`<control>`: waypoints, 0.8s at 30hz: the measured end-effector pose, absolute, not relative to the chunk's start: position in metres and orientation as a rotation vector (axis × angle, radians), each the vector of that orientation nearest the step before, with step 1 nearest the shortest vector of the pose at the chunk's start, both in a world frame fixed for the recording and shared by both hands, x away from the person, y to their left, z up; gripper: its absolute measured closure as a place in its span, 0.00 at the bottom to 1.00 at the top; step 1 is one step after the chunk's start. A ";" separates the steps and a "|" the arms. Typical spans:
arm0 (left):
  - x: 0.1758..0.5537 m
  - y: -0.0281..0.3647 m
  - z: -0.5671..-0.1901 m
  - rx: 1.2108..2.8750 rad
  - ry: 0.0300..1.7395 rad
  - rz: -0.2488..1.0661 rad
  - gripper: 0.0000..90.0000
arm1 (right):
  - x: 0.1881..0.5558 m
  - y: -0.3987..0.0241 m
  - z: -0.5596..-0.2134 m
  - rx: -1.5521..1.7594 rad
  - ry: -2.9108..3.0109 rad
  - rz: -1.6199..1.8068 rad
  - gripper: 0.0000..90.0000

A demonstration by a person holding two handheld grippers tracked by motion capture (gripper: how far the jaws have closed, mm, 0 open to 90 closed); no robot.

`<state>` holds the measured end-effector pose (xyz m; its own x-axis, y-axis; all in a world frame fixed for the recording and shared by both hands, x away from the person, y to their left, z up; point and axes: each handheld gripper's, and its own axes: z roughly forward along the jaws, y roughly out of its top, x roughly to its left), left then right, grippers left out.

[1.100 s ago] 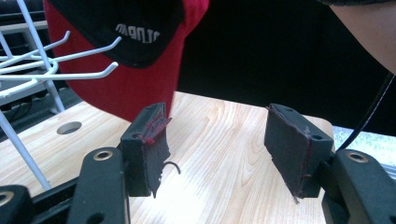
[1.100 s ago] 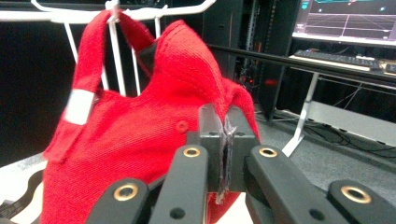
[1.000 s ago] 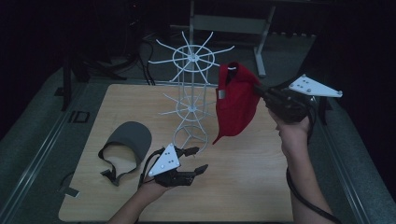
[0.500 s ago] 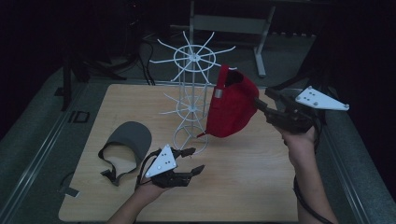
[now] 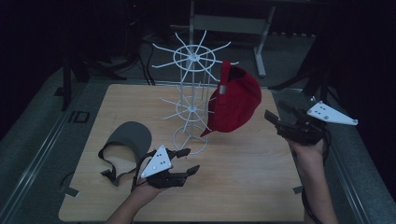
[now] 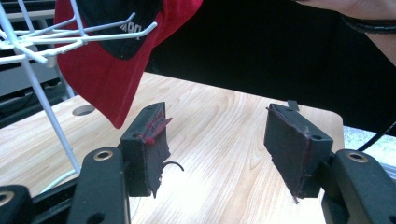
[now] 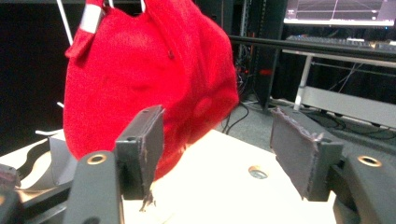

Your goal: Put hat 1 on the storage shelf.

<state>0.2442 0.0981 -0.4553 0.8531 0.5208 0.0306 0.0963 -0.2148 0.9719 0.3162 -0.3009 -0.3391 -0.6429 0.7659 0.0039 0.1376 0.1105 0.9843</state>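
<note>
A red cap (image 5: 236, 105) hangs from an upper arm of the white wire rack (image 5: 191, 58), its brim pointing down. My right gripper (image 5: 275, 111) stands a little to the right of the cap, apart from it. Its jaws have just been opening and nothing is between them. In the right gripper view the red cap (image 7: 149, 79) hangs beyond the right gripper (image 7: 217, 144). My left gripper (image 5: 192, 159) rests open near the rack's base ring, holding nothing. In the left gripper view the cap's brim (image 6: 102, 79) hangs above and beyond the left gripper (image 6: 219, 140).
A grey visor cap (image 5: 130, 137) with a black strap lies on the wooden table (image 5: 243, 177), left of my left gripper. The rack's thin arms (image 6: 46, 112) stick out on all sides. Dark floor, cables and a metal frame lie behind the table.
The right gripper has let go of the red cap, which now hangs on the rack. It has drawn back to the right and lower. The left gripper has stayed put.
</note>
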 end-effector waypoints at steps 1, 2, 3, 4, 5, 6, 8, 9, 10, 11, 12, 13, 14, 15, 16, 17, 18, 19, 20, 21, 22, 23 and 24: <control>0.244 0.099 -0.456 1.766 0.473 0.415 0.45 | 0.316 -0.303 -0.341 0.883 1.871 1.566 0.37; 0.244 0.099 -0.456 1.767 0.477 0.418 0.45 | 0.316 -0.305 -0.344 0.887 1.873 1.569 0.35; 0.244 0.100 -0.456 1.767 0.478 0.419 0.45 | 0.315 -0.307 -0.347 0.894 1.874 1.570 0.34; 0.244 0.101 -0.457 1.765 0.481 0.420 0.45 | 0.315 -0.310 -0.350 0.898 1.875 1.565 0.34; 0.244 0.101 -0.457 1.764 0.484 0.420 0.45 | 0.314 -0.312 -0.353 0.908 1.875 1.563 0.33; 0.244 0.102 -0.457 1.766 0.487 0.423 0.45 | 0.314 -0.315 -0.356 0.918 1.872 1.564 0.32; 0.243 0.104 -0.459 1.766 0.492 0.420 0.45 | 0.313 -0.321 -0.364 0.944 1.869 1.566 0.28; 0.243 0.104 -0.459 1.767 0.494 0.420 0.45 | 0.313 -0.323 -0.369 0.953 1.873 1.564 0.23; 0.243 0.105 -0.460 1.768 0.496 0.418 0.45 | 0.313 -0.325 -0.373 0.959 1.881 1.552 0.22; 0.243 0.105 -0.461 1.769 0.498 0.419 0.45 | 0.313 -0.328 -0.379 0.978 1.880 1.548 0.21; 0.243 0.106 -0.461 1.773 0.500 0.419 0.45 | 0.313 -0.329 -0.383 0.987 1.883 1.555 0.20; 0.243 0.107 -0.462 1.772 0.503 0.419 0.45 | 0.313 -0.331 -0.389 1.002 1.888 1.557 0.18; 0.243 0.108 -0.462 1.773 0.504 0.419 0.45 | 0.314 -0.333 -0.394 1.019 1.892 1.548 0.18; 0.243 0.109 -0.463 1.775 0.507 0.421 0.45 | 0.314 -0.334 -0.400 1.038 1.895 1.539 0.17; 0.242 0.110 -0.464 1.774 0.513 0.421 0.45 | 0.314 -0.336 -0.406 1.047 1.910 1.521 0.16; 0.242 0.111 -0.464 1.775 0.516 0.423 0.45 | 0.314 -0.337 -0.414 1.060 1.921 1.503 0.16; 0.242 0.113 -0.465 1.777 0.520 0.424 0.45 | 0.314 -0.338 -0.419 1.072 1.923 1.500 0.16; 0.242 0.114 -0.466 1.778 0.524 0.425 0.45 | 0.313 -0.340 -0.425 1.081 1.933 1.501 0.16; 0.242 0.115 -0.467 1.782 0.529 0.432 0.45 | 0.313 -0.341 -0.432 1.085 1.935 1.493 0.16; 0.241 0.117 -0.469 1.784 0.534 0.432 0.45 | 0.312 -0.342 -0.438 1.091 1.932 1.467 0.16; 0.241 0.118 -0.470 1.781 0.535 0.432 0.45 | 0.312 -0.342 -0.446 1.102 1.938 1.433 0.16; 0.241 0.119 -0.471 1.786 0.541 0.440 0.45 | 0.311 -0.342 -0.451 1.112 1.941 1.418 0.16; 0.241 0.120 -0.472 1.787 0.543 0.442 0.45 | 0.311 -0.342 -0.458 1.125 1.947 1.384 0.16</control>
<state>0.2405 0.1202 -0.4717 0.8214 0.5700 0.0215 0.1372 -0.2339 0.9625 0.3114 -0.3421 -0.4578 -0.5361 0.8416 0.0647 0.3377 0.1436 0.9302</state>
